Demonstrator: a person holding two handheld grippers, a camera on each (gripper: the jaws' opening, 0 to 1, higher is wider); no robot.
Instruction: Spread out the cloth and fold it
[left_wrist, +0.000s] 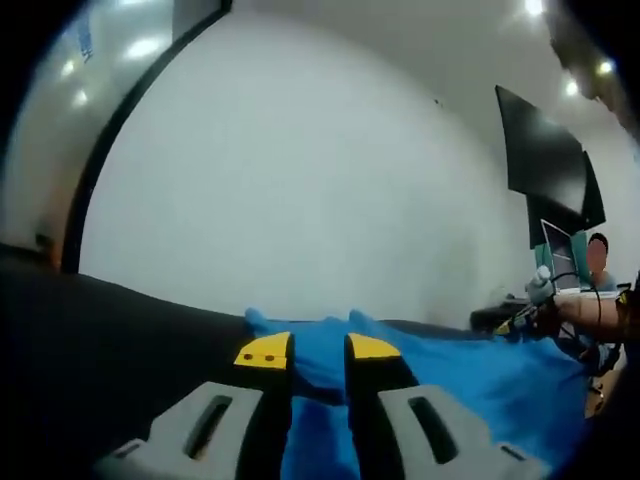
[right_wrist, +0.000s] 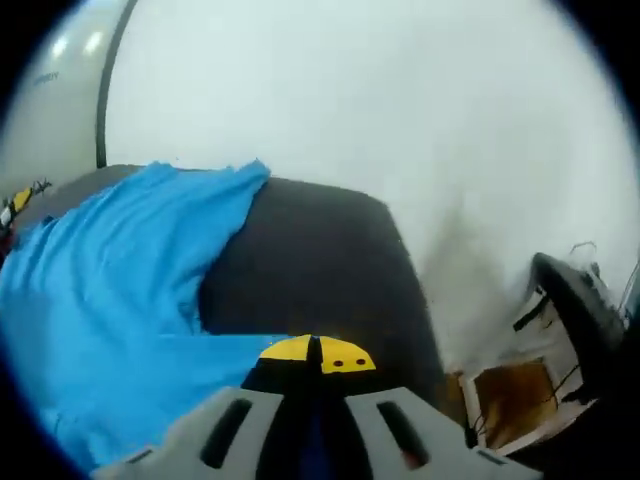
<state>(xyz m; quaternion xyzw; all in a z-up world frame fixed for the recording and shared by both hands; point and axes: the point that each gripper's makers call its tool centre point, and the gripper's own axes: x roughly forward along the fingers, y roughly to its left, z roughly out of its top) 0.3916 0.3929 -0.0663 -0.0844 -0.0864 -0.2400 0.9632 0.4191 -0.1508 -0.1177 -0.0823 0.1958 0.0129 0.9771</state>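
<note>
A bright blue cloth (left_wrist: 480, 390) lies over a black table (left_wrist: 120, 350). In the left gripper view my left gripper (left_wrist: 318, 350) has its yellow-tipped jaws close together, with the cloth's edge bunched between them and poking up past the tips. My right gripper (left_wrist: 525, 320) shows far right at the cloth's other end, held by a person's hand (left_wrist: 590, 308). In the right gripper view the right gripper (right_wrist: 317, 353) has its tips touching, pinched on the cloth (right_wrist: 110, 290), which stretches left towards the left gripper (right_wrist: 18, 203) at the rim.
The black table (right_wrist: 320, 260) ends at a corner on the right, with a white wall behind. Past that corner stand a dark chair (right_wrist: 580, 300) and a wooden box (right_wrist: 510, 400). Dark screens (left_wrist: 545, 150) hang on the wall at the right.
</note>
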